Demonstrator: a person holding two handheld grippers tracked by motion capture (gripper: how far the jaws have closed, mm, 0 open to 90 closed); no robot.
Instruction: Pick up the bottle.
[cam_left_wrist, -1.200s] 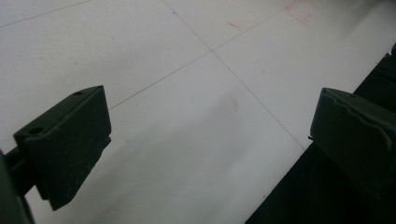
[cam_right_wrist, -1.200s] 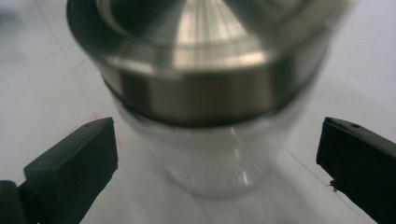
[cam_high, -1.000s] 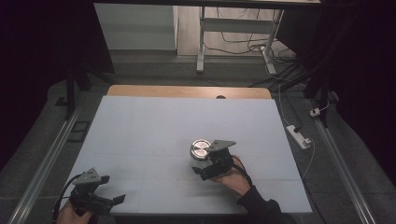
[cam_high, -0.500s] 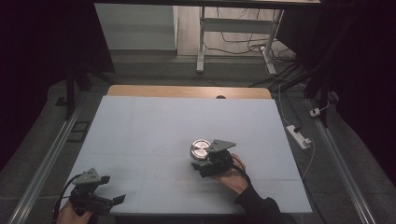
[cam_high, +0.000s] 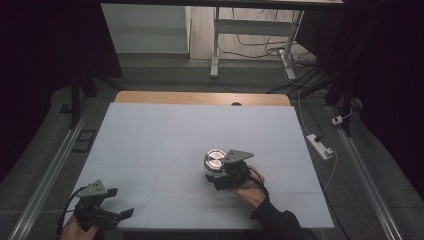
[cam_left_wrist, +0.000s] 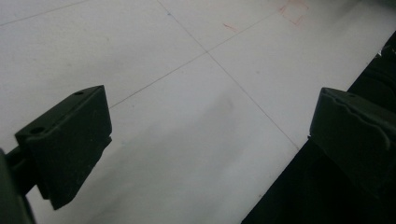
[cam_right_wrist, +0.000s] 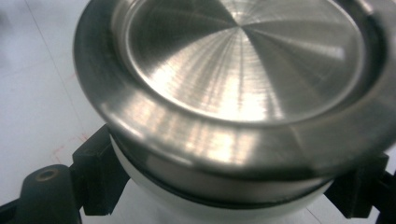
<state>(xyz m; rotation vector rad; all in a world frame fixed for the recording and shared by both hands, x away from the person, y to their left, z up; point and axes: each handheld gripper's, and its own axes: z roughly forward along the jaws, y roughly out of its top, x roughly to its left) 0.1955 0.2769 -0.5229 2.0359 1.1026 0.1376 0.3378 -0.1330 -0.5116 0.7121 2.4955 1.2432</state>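
right hand-held gripper (cam_high: 216, 176) | clamped on steel-lidded jar (cam_high: 215, 161) | jar between jaws

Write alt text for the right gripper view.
A round white container with a brushed steel lid sits close up between the right gripper, one black jaw against each side of its body. The white table surface lies behind.

The bench (cam_high: 165, 135) is pale blue-white, crossed by thin grey lines and a few faint red marks, with a tan wooden strip along its far edge. The round container (cam_right_wrist: 210, 186) has a white body and a silver brushed-metal lid (cam_right_wrist: 243, 65) with fine circular grain. Both tongs, left (cam_left_wrist: 210, 149) and right (cam_high: 216, 176), are black, each topped by a grey plate.
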